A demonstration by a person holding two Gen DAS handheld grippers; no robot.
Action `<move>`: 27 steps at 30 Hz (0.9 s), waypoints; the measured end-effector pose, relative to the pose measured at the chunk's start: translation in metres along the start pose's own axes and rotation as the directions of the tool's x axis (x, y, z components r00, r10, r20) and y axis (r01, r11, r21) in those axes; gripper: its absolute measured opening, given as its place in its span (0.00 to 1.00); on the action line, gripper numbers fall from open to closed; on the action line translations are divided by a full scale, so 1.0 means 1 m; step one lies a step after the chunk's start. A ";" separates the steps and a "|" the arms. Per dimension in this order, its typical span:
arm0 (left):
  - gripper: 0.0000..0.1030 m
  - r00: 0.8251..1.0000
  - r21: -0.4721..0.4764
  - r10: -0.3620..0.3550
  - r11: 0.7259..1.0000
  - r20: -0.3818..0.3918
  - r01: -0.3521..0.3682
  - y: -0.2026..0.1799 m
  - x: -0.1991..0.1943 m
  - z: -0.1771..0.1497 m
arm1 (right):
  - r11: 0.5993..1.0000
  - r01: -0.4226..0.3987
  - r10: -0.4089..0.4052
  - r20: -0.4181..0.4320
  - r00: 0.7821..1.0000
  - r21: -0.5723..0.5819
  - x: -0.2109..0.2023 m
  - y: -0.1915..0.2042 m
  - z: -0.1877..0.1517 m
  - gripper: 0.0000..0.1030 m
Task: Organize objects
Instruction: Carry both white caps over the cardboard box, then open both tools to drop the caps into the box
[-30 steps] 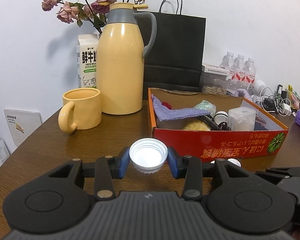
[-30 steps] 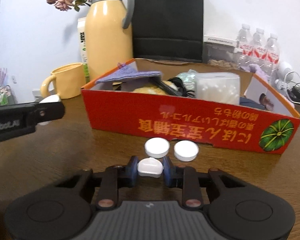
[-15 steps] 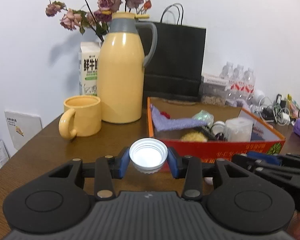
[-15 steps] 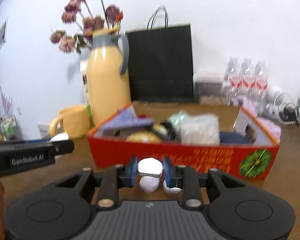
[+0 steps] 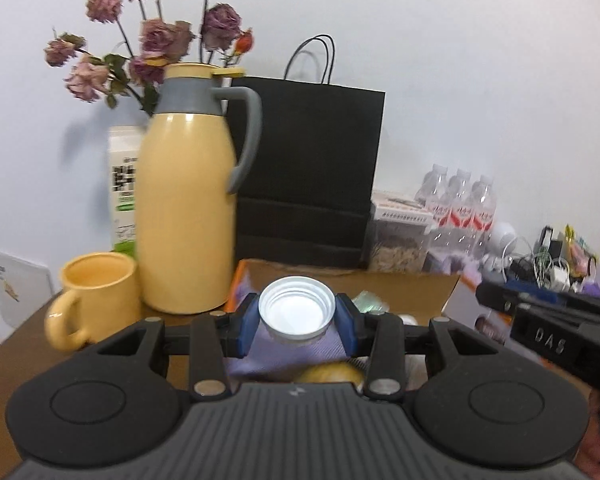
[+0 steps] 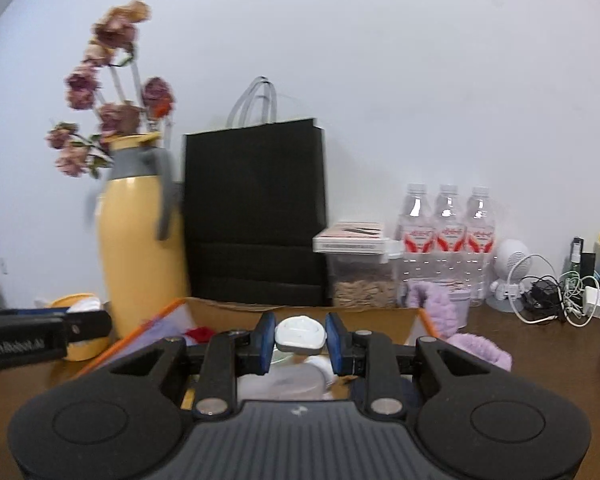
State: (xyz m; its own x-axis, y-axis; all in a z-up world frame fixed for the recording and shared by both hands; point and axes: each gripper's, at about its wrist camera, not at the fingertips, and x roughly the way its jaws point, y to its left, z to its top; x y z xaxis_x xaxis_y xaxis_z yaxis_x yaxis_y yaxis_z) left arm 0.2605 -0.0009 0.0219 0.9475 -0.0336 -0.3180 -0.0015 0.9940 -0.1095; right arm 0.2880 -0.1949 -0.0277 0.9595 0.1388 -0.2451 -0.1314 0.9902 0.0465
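My left gripper (image 5: 297,322) is shut on a white bottle cap (image 5: 297,314), open side toward the camera, and holds it above the near left part of the red cardboard box (image 5: 412,280). My right gripper (image 6: 300,340) is shut on a smaller white cap (image 6: 300,334) and holds it above the same box (image 6: 220,305). A purple cloth (image 5: 296,356) and a yellow round item (image 5: 332,374) lie in the box under the left gripper. The right gripper's side shows at the right of the left wrist view (image 5: 540,320).
A yellow thermos (image 5: 186,220), a yellow mug (image 5: 96,296), a milk carton (image 5: 122,188) and dried roses (image 5: 152,48) stand left of the box. A black paper bag (image 5: 308,172), three water bottles (image 6: 446,232), a snack jar (image 6: 360,268) and cables (image 6: 552,296) line the wall.
Both grippers have risen from the table and moved forward over the box, each still holding its cap. Two loose caps on the table have dropped out of view.
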 end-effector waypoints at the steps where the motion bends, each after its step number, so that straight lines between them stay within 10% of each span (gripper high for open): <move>1: 0.39 1.000 -0.003 -0.006 1.000 -0.003 0.006 -0.004 0.009 0.002 | 1.000 0.000 0.001 -0.008 1.000 0.008 0.006 -0.006 0.000 0.25; 21: 0.46 0.998 0.063 -0.022 0.998 -0.063 0.026 -0.016 0.093 0.003 | 1.000 -0.006 0.001 -0.161 0.987 -0.029 0.097 -0.043 -0.008 0.26; 23: 0.73 0.998 0.066 -0.015 0.998 -0.064 0.020 -0.015 0.095 0.001 | 1.000 -0.004 0.000 -0.176 0.984 -0.020 0.099 -0.046 -0.008 0.42; 24: 0.90 0.998 0.062 -0.013 0.998 -0.061 0.017 -0.013 0.096 0.001 | 1.000 -0.001 -0.003 -0.178 0.984 -0.017 0.100 -0.047 -0.008 0.65; 25: 0.98 0.999 0.056 -0.011 0.998 -0.053 0.014 -0.012 0.096 0.000 | 1.000 0.001 -0.003 -0.172 0.985 -0.012 0.099 -0.048 -0.008 0.85; 27: 1.00 1.000 0.041 -0.003 0.999 -0.029 0.004 -0.010 0.094 0.000 | 1.000 -0.005 0.003 -0.154 0.988 -0.011 0.096 -0.049 -0.006 0.95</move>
State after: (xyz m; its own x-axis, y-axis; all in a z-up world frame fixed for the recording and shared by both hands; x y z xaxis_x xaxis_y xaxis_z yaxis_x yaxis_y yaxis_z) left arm 0.3495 -0.0143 -0.0066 0.9378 -0.0391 -0.3451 0.0150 0.9973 -0.0722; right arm 0.3849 -0.2299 -0.0595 0.9091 0.1423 -0.3915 -0.1390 0.9896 0.0371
